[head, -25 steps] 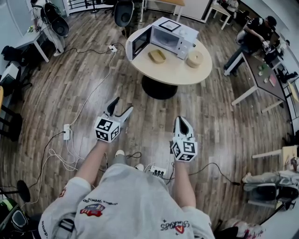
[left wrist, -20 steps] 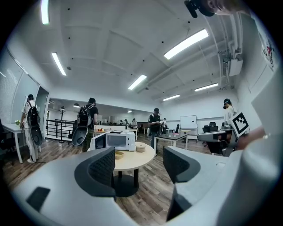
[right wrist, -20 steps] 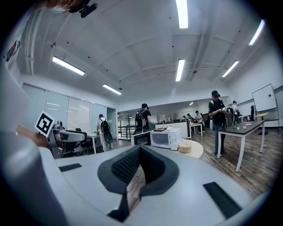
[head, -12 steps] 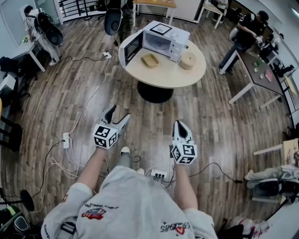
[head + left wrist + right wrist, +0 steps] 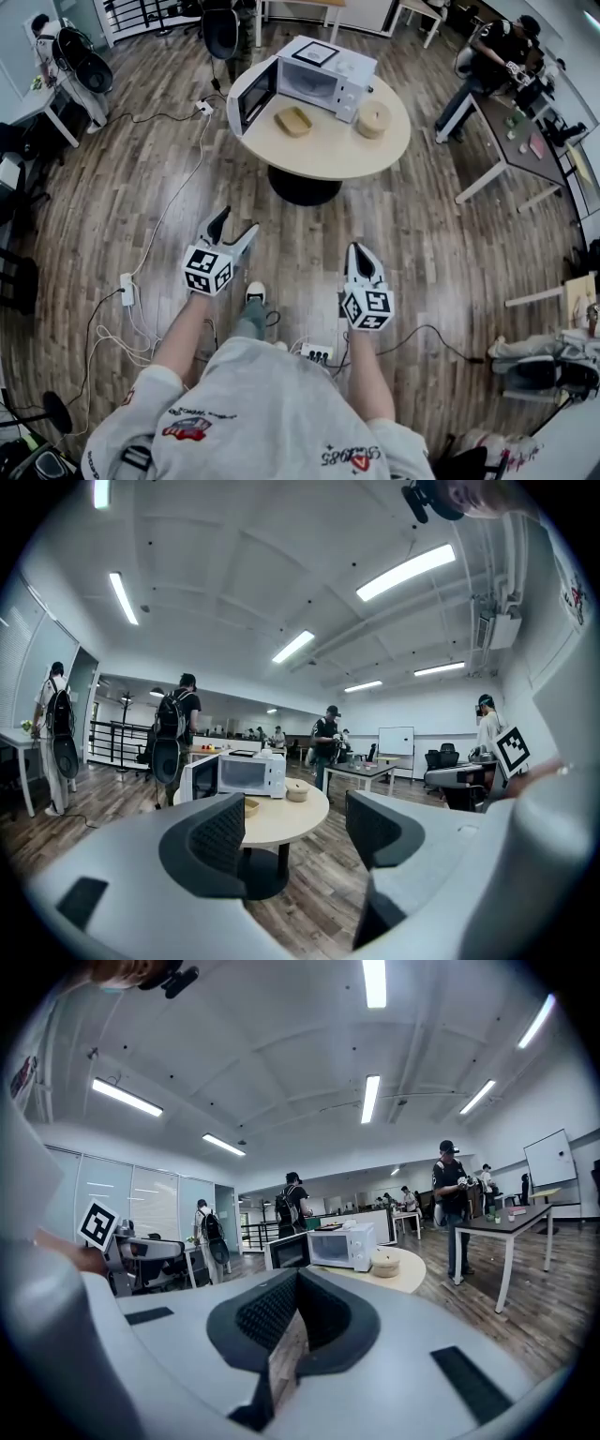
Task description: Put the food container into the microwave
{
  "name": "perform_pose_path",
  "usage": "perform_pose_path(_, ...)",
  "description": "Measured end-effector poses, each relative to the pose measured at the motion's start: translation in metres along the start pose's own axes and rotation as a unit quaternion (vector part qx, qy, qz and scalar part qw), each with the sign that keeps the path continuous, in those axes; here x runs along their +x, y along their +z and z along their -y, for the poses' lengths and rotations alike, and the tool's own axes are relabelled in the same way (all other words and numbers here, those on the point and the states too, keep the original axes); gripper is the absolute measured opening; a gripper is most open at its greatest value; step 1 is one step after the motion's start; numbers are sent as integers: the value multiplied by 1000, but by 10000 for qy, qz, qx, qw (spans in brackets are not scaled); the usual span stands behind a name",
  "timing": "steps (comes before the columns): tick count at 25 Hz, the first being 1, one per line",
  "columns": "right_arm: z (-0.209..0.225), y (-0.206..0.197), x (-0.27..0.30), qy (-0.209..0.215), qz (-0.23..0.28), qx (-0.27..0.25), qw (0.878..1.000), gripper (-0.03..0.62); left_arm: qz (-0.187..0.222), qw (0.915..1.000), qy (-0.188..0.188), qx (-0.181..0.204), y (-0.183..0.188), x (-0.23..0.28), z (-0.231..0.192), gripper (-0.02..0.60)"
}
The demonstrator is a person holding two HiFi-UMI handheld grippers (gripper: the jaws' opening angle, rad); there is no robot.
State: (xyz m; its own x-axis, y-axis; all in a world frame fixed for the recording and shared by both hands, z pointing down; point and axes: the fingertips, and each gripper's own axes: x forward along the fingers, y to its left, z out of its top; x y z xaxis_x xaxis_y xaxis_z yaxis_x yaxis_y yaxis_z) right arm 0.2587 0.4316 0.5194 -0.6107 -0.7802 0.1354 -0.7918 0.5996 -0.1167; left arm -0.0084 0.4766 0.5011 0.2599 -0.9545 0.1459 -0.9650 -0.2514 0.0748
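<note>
A white microwave stands on a round beige table far ahead, its door swung open to the left. In front of it lie a shallow tan dish and a round lidded food container. Both grippers hover over the wood floor, well short of the table. My left gripper is open and empty. My right gripper is shut with nothing in it. The left gripper view shows the microwave and container beyond the open jaws. In the right gripper view the microwave appears above the closed jaws.
Cables and power strips run across the floor at left and near my feet. Desks with a seated person stand at right. Office chairs and people with backpacks are behind the table.
The table has drifted left and looks slightly larger in the head view. One shoe now shows between the grippers. Both grippers kept their states.
</note>
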Motion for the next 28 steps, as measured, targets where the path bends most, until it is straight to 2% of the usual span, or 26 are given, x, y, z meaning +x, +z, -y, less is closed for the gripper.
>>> perform_pose_path(6,10,11,76,-87,-77,-56,9999,-2,-31,9998,-170,-128,4,62,-48,322)
perform_pose_path(16,16,33,215,-402,-99,-50,9991,-2,-242,9983,-415,-334,8,165,-166,322)
perform_pose_path(21,13,40,261,-480,-46,49,9988,0,-261,9976,-567,-302,15,196,-199,322)
perform_pose_path(28,23,39,312,-419,-134,38,9990,0,-243,9977,-537,-345,23,227,-231,322)
